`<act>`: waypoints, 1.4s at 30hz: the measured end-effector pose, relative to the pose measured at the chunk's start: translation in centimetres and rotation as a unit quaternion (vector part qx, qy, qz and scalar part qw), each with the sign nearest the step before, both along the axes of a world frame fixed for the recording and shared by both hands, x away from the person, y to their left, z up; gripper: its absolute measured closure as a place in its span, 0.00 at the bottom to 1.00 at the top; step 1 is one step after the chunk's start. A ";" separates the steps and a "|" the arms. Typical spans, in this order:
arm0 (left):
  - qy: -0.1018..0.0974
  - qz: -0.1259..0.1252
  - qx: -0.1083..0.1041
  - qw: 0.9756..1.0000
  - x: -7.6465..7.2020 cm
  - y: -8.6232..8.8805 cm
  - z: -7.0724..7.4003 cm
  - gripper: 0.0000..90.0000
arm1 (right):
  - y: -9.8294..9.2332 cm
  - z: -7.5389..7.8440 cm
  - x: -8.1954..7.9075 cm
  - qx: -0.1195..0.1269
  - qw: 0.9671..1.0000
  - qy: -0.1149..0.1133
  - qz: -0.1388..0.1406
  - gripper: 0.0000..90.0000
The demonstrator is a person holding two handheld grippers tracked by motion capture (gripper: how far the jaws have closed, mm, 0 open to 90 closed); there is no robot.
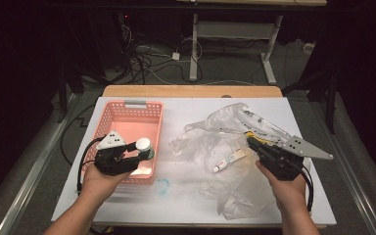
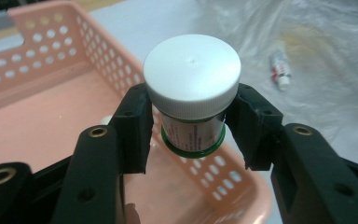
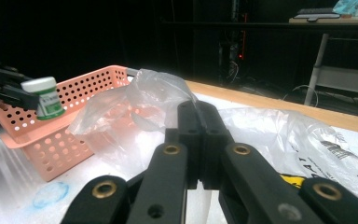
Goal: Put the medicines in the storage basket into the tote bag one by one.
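Your left gripper [image 2: 192, 123] pinches the small white-capped plastic jar with a green label [image 2: 192, 93] just above the near right corner of the perforated pink plastic basket [image 2: 42, 84]; keep it upright and lower it well inside the rim before letting go; the smooth cap could slip; your right gripper [image 3: 199, 140], jaws pressed together, rests on the crinkled clear plastic bag [image 3: 154, 100].

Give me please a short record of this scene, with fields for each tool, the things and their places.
left tool: shut on the white-capped jar, held upright over the basket's right edge
right tool: shut; whether it pinches the plastic bag cannot be told
basket: pink, perforated, on the table's left part
plastic bag: clear, crumpled, right of the basket
small tube: lies on the bag, apart from both tools
table: white top
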State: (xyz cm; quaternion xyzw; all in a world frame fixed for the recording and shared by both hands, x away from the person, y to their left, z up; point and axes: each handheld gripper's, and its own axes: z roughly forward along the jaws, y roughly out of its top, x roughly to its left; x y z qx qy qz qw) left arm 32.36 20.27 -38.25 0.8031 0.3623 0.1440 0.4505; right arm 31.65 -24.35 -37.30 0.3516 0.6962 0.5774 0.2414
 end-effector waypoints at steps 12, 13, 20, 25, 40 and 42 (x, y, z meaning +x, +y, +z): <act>-0.008 -0.062 -0.010 0.998 -2.2 -4.2 0.3 0.57 | 0.0 0.0 0.0 0.000 1.000 0.000 0.001 1.00; -0.005 -0.067 -0.010 0.998 -2.2 -4.6 0.1 0.57 | 0.0 0.0 0.0 0.000 1.000 0.000 0.001 1.00; 0.004 -0.095 -0.005 0.995 -2.0 -7.8 -0.9 0.57 | -0.1 0.1 -0.1 0.003 1.000 0.001 0.000 1.00; 0.007 -0.110 -0.001 0.994 -1.6 -10.0 -1.3 0.57 | -0.2 0.1 -0.1 0.003 1.000 -0.001 0.000 1.00; 0.007 -0.113 0.017 0.993 1.0 -15.7 -3.4 0.57 | -0.2 0.1 0.0 0.005 1.000 0.000 0.000 1.00; 0.008 -0.111 0.020 0.994 1.4 -16.4 -3.7 0.57 | -0.2 0.0 0.0 0.005 1.000 0.001 0.001 1.00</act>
